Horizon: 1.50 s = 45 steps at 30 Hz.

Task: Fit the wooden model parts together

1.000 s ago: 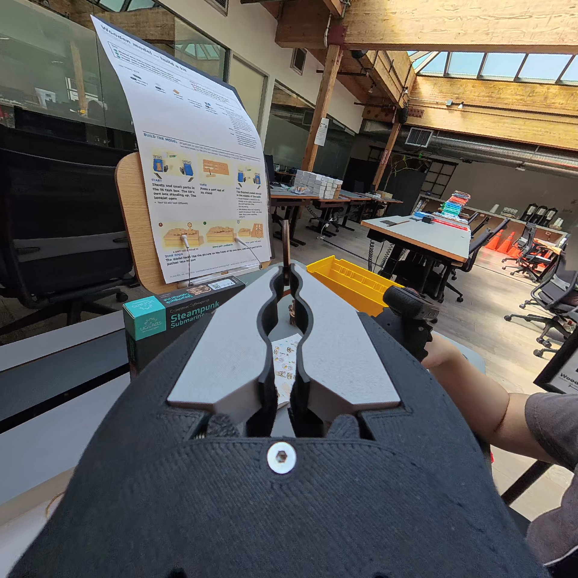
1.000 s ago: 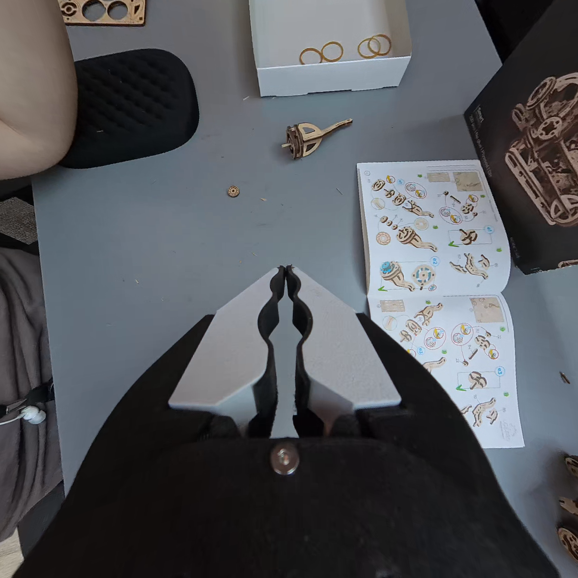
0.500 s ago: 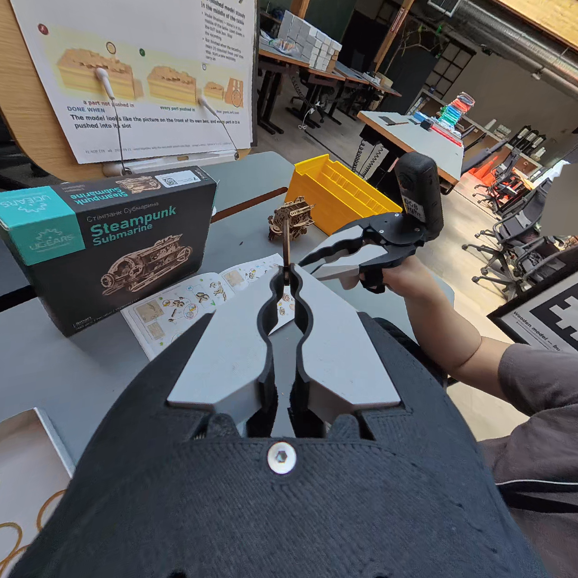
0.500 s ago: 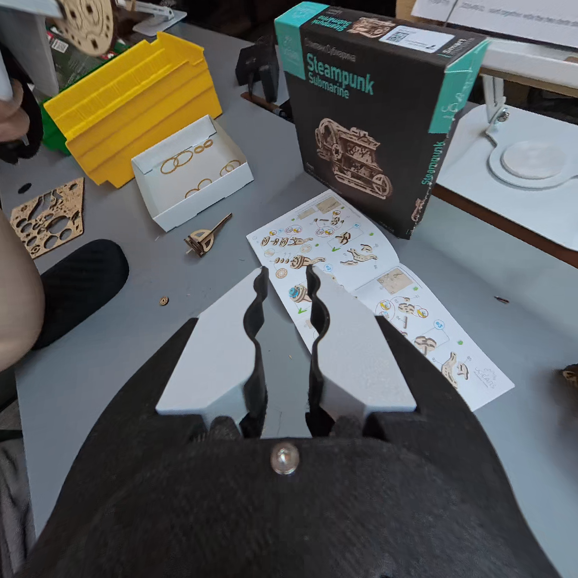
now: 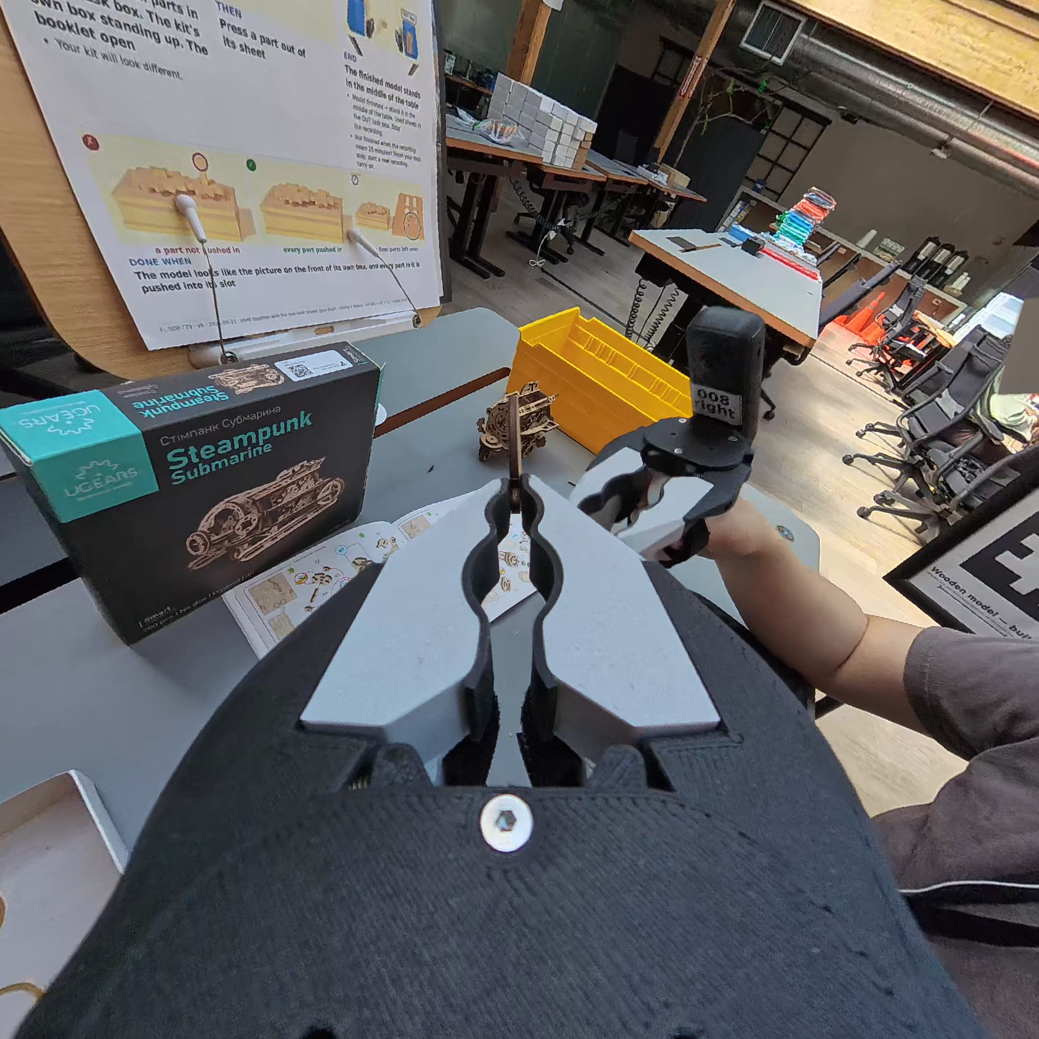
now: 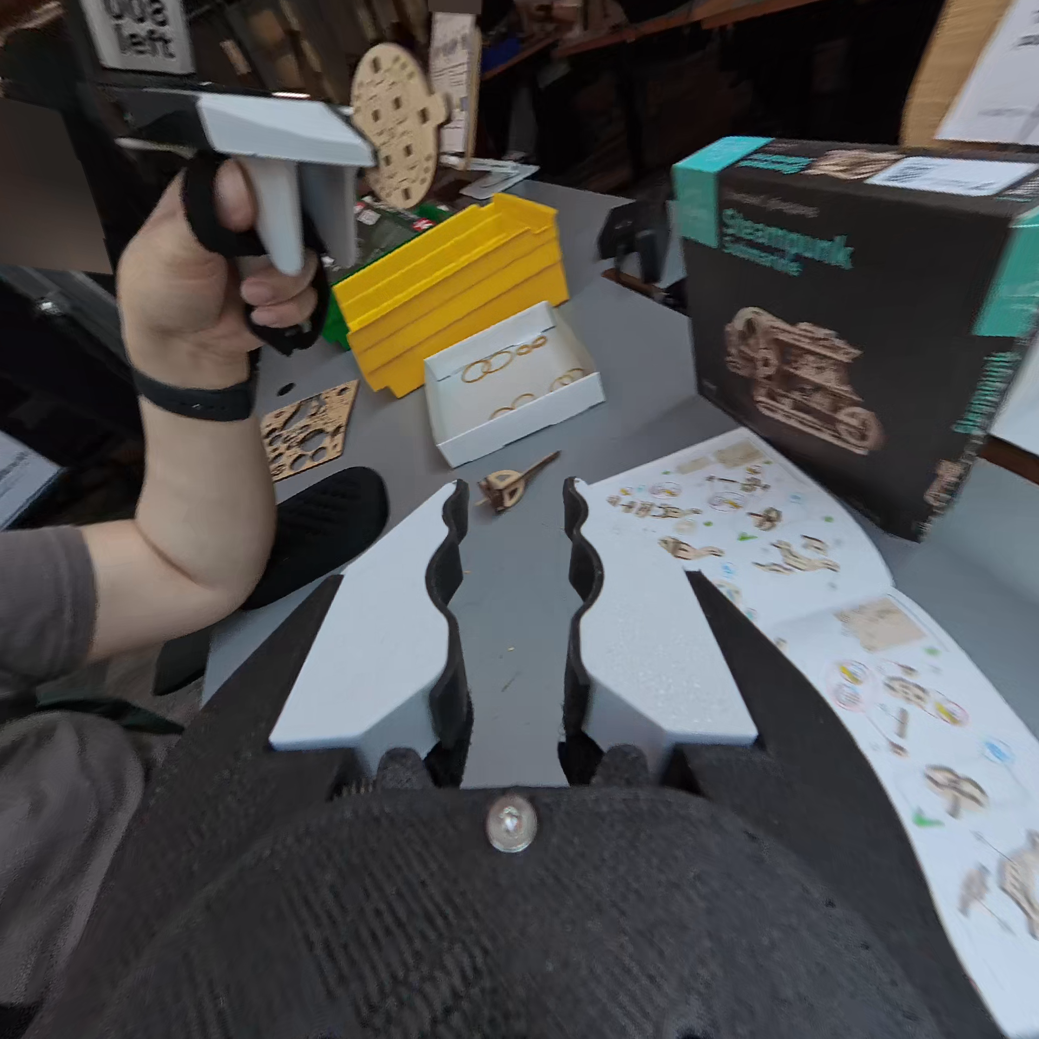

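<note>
Table (image 6: 562,348) surface, grey, is seen across both views, with the dark kit box (image 5: 191,483) standing at left of the left wrist view and the open booklet (image 6: 731,523) lying before it. The left gripper (image 5: 514,488) is closed on a thin round wooden disc (image 6: 396,123), seen edge-on above its tips. The right gripper (image 6: 514,489) is held open and empty, its tips framing a small wooden subassembly (image 6: 509,488) lying on the table just beyond them.
</note>
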### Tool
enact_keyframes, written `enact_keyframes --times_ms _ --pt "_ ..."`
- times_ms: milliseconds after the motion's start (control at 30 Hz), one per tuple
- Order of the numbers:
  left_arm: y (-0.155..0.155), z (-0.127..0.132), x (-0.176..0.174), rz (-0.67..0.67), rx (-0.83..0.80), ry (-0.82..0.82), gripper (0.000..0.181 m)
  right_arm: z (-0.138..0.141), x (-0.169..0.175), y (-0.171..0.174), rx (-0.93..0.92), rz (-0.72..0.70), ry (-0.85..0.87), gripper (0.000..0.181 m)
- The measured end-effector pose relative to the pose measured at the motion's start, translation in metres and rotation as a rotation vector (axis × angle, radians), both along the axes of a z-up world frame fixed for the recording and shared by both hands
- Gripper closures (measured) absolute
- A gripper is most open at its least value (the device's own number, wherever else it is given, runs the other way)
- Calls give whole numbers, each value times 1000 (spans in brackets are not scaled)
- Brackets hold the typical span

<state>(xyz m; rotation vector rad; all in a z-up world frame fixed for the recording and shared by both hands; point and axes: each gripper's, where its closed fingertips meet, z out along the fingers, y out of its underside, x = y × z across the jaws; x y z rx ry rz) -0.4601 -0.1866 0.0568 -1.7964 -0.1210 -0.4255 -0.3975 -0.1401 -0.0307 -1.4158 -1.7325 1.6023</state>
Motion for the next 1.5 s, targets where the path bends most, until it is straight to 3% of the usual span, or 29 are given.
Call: enact_keyframes --times_ms 33,200,333,400,467,533,600,633,667,733,800,867,1033,1133,1200,1267,1333,1400,1500 --pt "-3 7 0 3 28 2 180 -1 5 -25 -23 115 -3 149" --pt "-33 49 -10 83 194 33 180 -21 17 -112 -105 384 -75 151" --pt "-51 65 -13 104 255 33 181 -23 18 -133 -35 397 -14 151" --pt "-56 70 -14 110 278 31 181 2 5 -94 89 203 138 162" --pt "-61 75 -15 117 297 33 180 39 -1 0 281 -185 275 162" --pt "-64 77 -17 118 304 31 180 82 30 100 439 -574 386 167" --pt "-65 76 -17 109 297 22 180 105 64 150 452 -723 411 170" --pt "-64 74 -17 99 289 16 180 108 71 156 398 -696 402 170" --pt "-62 71 -17 90 276 8 180 107 71 143 322 -564 394 174" --pt "-55 63 -15 68 241 -11 180 88 70 88 134 -153 272 176" --pt "-45 55 -8 31 207 -32 181 65 77 41 -12 144 107 175" --pt "-35 48 0 -7 180 -37 180 52 73 13 -12 267 92 178" --pt "-18 37 12 -20 151 7 180 9 38 -29 173 270 65 162" --pt "-19 48 -5 116 221 116 180 -4 22 -63 331 272 145 154" --pt "-35 70 -26 282 342 226 180 7 3 -45 487 65 222 152" --pt "-56 88 -42 411 434 291 181 45 -2 18 549 -309 332 151" --pt "-64 92 -41 398 441 273 181 77 17 68 546 -516 423 149" --pt "-60 89 -30 301 408 202 181 85 28 87 521 -527 431 142" --pt "-38 58 -9 110 242 48 181 51 26 52 435 -219 237 146"
